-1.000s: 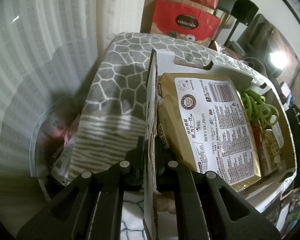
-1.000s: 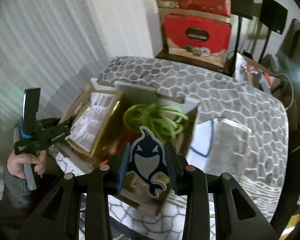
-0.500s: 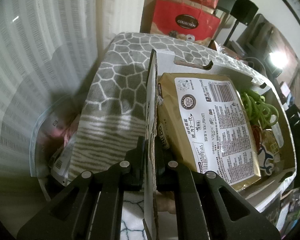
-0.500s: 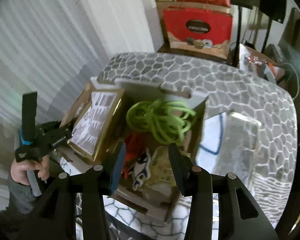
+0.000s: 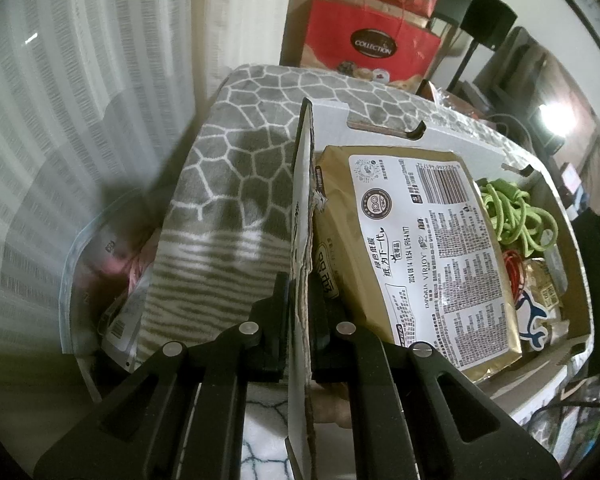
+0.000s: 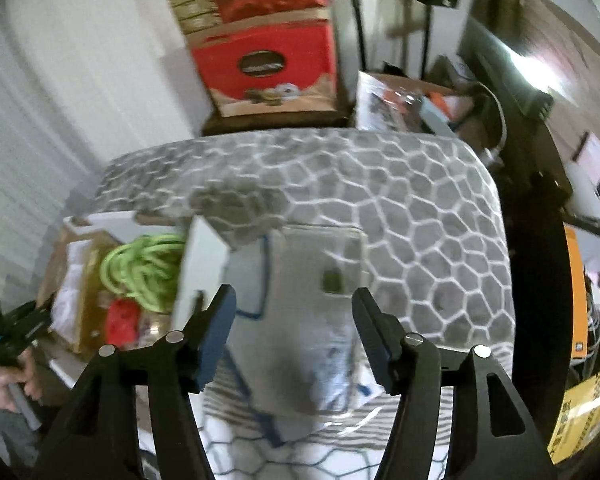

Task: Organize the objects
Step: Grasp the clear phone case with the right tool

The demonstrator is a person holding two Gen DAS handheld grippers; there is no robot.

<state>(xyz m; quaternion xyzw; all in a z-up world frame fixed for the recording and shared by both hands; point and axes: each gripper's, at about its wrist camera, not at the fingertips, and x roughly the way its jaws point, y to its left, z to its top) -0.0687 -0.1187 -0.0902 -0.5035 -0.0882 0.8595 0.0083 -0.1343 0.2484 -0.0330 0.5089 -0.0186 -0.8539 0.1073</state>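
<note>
Left claw on corrugated cardboard flap (ragged-edged)

Box crammed w/ gold pack; blanket beside it bare

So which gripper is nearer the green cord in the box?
Left. The left gripper is shut on the box's wall; the opening right gripper, holding nothing, hovers beside the box, green cord off to its left.
</note>
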